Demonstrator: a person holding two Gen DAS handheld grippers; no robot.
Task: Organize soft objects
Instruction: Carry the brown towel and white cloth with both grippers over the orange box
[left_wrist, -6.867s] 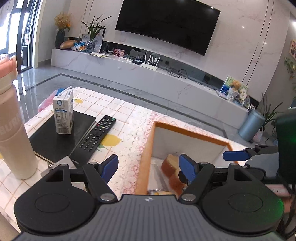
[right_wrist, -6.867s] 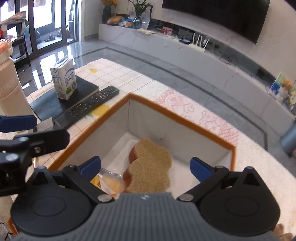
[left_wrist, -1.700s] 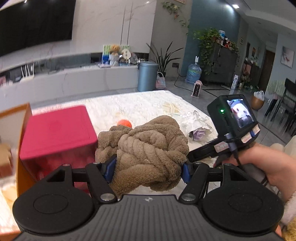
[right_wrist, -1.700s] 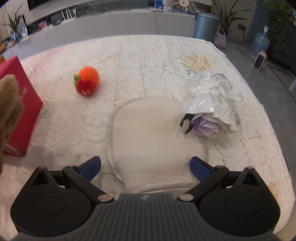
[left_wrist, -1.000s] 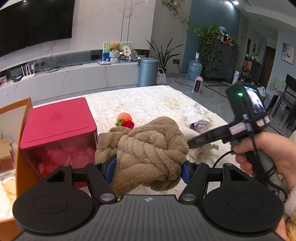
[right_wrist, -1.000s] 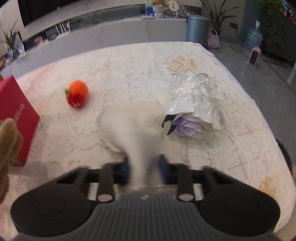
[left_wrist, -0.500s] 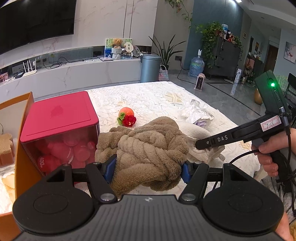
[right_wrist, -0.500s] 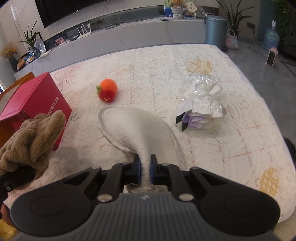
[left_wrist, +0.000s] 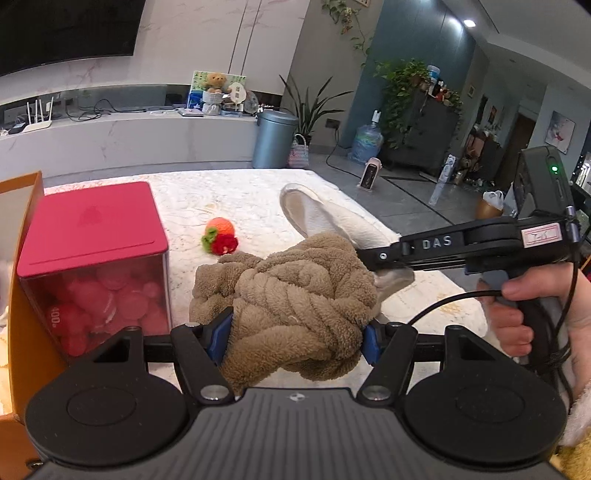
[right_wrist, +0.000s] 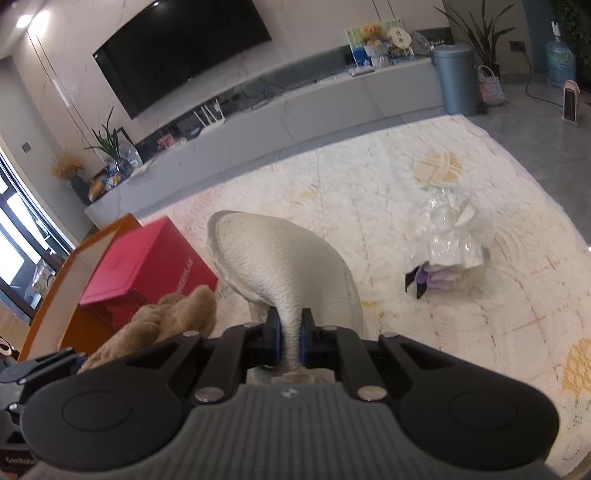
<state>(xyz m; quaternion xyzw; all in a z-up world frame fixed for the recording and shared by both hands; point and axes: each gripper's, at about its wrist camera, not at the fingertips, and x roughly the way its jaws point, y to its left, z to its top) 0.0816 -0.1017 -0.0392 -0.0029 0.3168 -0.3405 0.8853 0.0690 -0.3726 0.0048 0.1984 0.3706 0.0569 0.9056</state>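
My left gripper (left_wrist: 295, 334) is shut on a knotted brown plush towel (left_wrist: 295, 291), which bulges up between its blue pads. The same brown towel (right_wrist: 173, 314) shows at the lower left of the right wrist view. My right gripper (right_wrist: 289, 341) is shut on the edge of a white flat cloth pad (right_wrist: 284, 266), lifted off the table and sticking up in front of it. In the left wrist view the white pad (left_wrist: 325, 221) rises behind the towel, with the right gripper's body and a person's hand (left_wrist: 517, 314) at the right.
A red lidded box (left_wrist: 92, 254) of pink balls stands left, against an orange-rimmed box (left_wrist: 22, 295). A small orange and red crocheted toy (left_wrist: 220, 240) lies on the white lace tablecloth (right_wrist: 480, 332). A purple flower in clear wrap (right_wrist: 447, 262) lies to the right.
The right gripper has shut on the white pad and lifted it off the table, tilting upward. The left gripper has kept still, holding the brown towel.
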